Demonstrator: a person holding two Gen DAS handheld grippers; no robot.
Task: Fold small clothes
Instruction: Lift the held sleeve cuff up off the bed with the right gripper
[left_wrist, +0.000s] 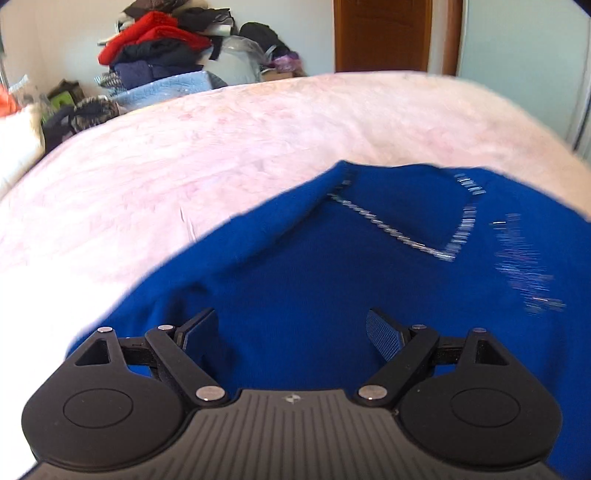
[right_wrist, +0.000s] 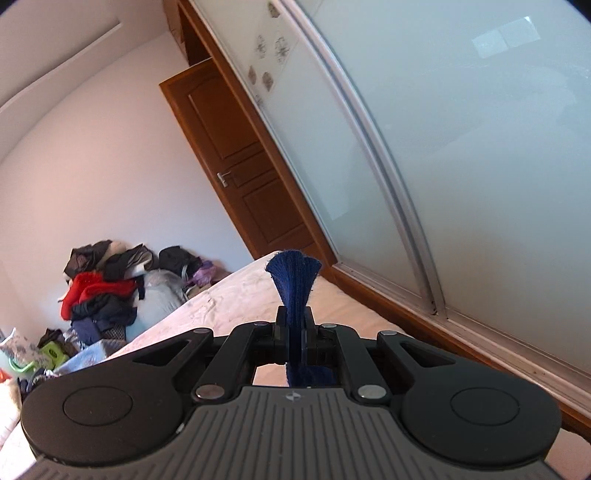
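A bright blue sweater (left_wrist: 332, 280) with a sparkly silver V-neck trim lies spread on the pale pink bed cover (left_wrist: 221, 147). My left gripper (left_wrist: 291, 332) hovers over its body near the left shoulder, fingers wide apart with nothing between them. In the right wrist view my right gripper (right_wrist: 294, 325) is lifted and tilted, shut on a bunched edge of the blue sweater (right_wrist: 293, 280), which fans out above the fingertips and hangs below them.
A heap of clothes (left_wrist: 159, 48), red and dark, rises beyond the bed's far left corner, with bags (left_wrist: 70, 107) on the floor. A wooden door (right_wrist: 236, 170) and frosted sliding wardrobe panels (right_wrist: 461, 147) line the right side of the bed.
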